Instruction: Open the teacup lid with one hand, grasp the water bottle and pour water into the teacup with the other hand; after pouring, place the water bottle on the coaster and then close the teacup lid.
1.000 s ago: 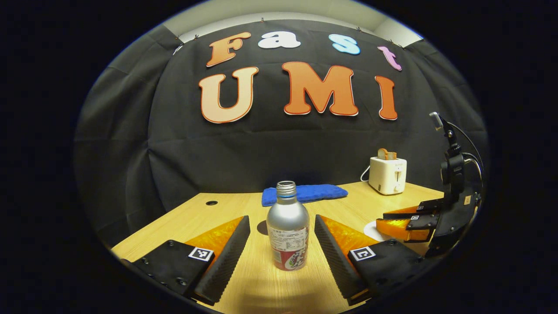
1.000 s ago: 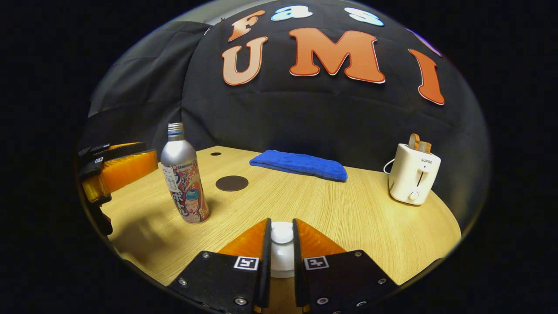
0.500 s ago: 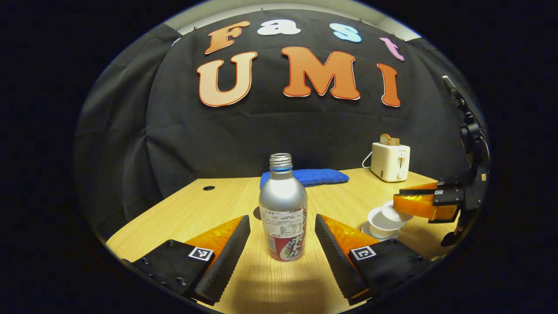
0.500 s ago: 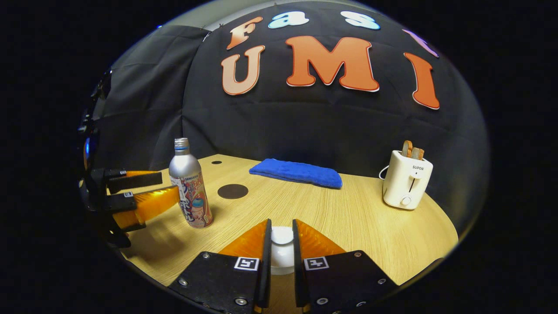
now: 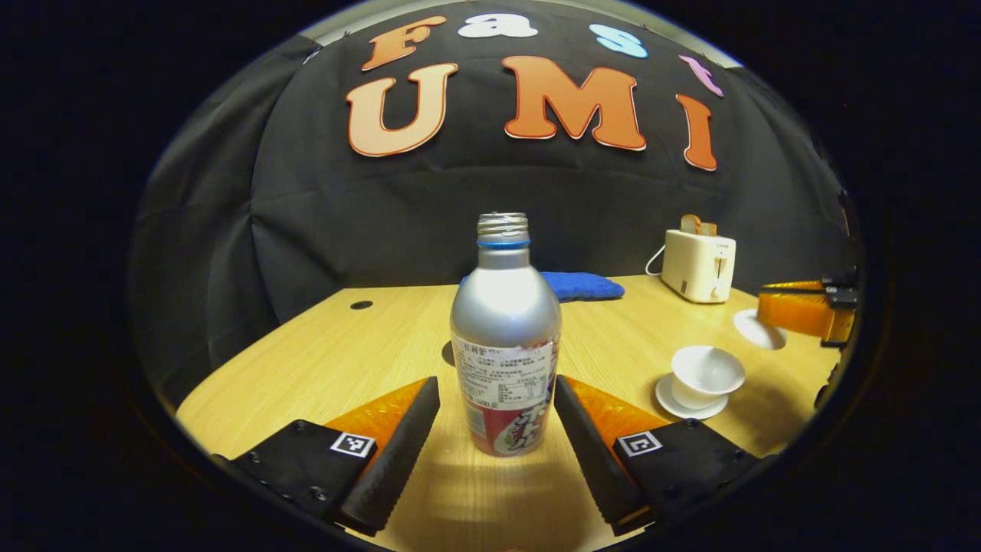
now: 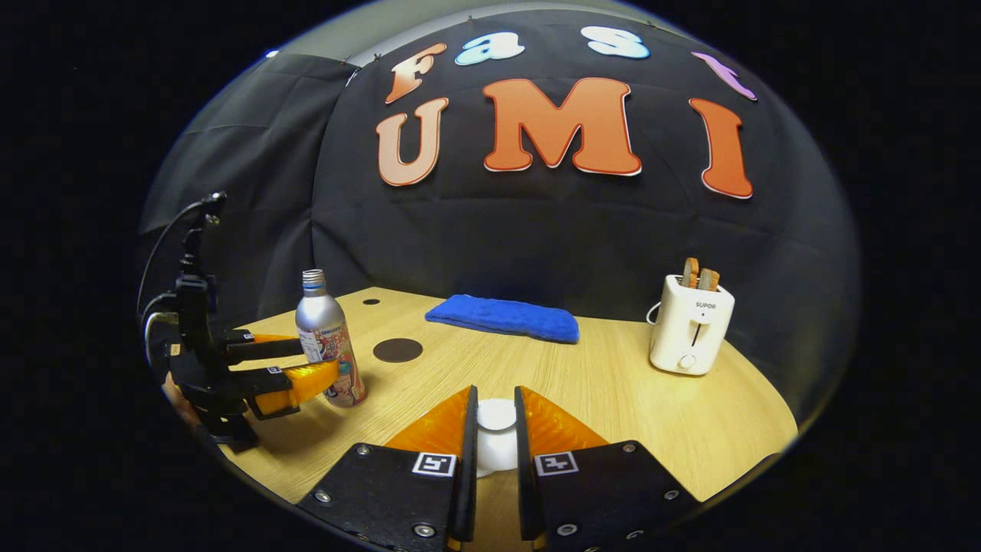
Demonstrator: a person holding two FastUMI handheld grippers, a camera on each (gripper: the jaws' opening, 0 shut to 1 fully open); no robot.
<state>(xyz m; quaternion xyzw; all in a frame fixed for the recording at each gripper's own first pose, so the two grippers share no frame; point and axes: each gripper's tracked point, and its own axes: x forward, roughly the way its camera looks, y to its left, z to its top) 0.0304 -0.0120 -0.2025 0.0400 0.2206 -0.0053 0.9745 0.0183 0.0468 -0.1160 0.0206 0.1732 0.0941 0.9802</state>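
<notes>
The silver water bottle (image 5: 502,337) stands upright, uncapped, between the spread fingers of my left gripper (image 5: 494,429), which is open and not touching it. To the right the white teacup (image 5: 705,372) sits uncovered on its saucer (image 5: 668,400). Beyond it my right gripper (image 5: 801,314) holds the white lid (image 5: 759,330) in the air. In the right gripper view my right gripper (image 6: 495,422) is shut on the lid (image 6: 497,418), and the left gripper (image 6: 283,368) flanks the bottle (image 6: 326,337). The dark round coaster (image 6: 397,349) lies just behind the bottle.
A blue cloth (image 6: 502,317) lies at the back of the wooden table (image 6: 613,399). A white toaster (image 6: 690,326) with bread in it stands at the back right. A small hole (image 5: 360,304) marks the table's far left.
My right gripper has lifted the lid off the teacup and carried it up and away to the right. My left gripper has moved forward around the bottle.
</notes>
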